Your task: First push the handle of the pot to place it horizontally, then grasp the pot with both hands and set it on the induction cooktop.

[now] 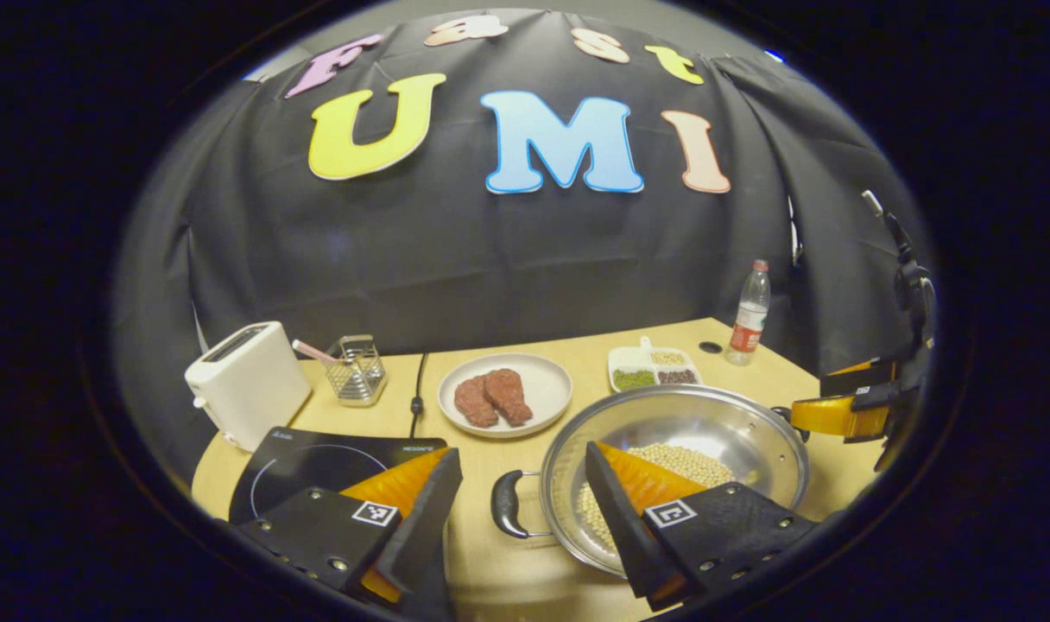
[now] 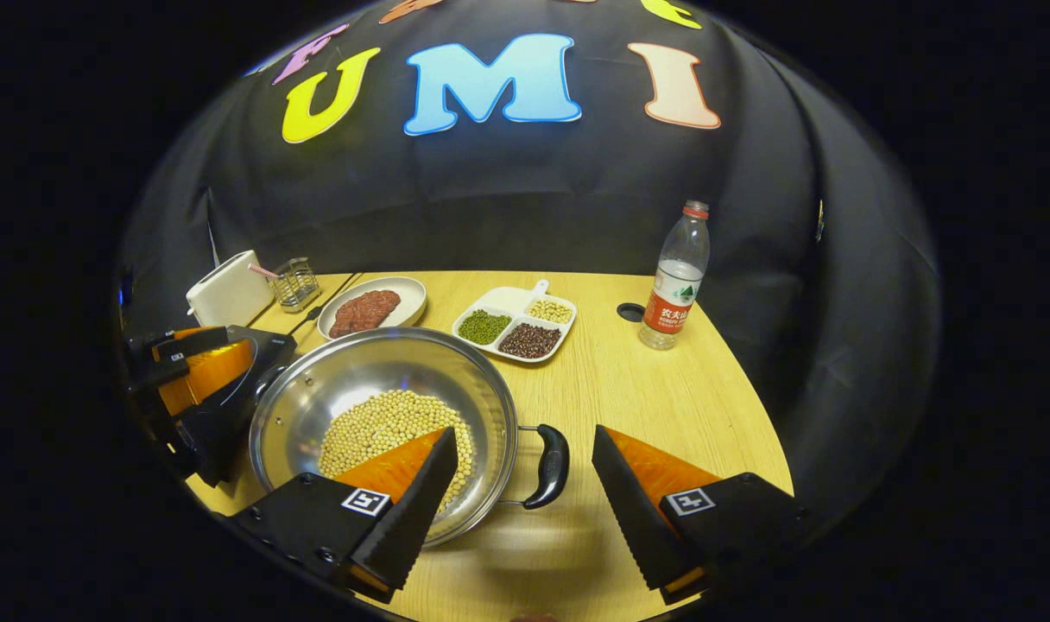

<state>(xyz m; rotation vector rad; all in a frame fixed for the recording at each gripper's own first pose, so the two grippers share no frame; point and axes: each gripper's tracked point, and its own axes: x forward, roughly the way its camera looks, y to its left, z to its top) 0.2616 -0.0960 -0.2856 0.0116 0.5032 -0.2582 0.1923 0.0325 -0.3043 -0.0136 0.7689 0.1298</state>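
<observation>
A steel pot (image 1: 706,419) holding soybeans (image 1: 685,462) sits on the wooden table, just right of the black induction cooktop (image 1: 318,462). Its near black handle (image 1: 506,504) lies between the spread fingers of my left gripper (image 1: 521,518), which is open and not touching it. In the right gripper view the pot (image 2: 352,371) is at lower left. Its other black handle (image 2: 549,465) lies between the fingers of my right gripper (image 2: 521,497), also open. Each gripper appears across the pot in the other's view: the right gripper (image 1: 844,415) and the left gripper (image 2: 188,371).
A white toaster (image 1: 247,380) and a wire holder (image 1: 357,371) stand behind the cooktop. A plate of raw meat (image 1: 503,396), a divided dish of beans (image 1: 654,367) and a water bottle (image 1: 749,315) stand farther back. A cable (image 1: 418,389) runs to the cooktop.
</observation>
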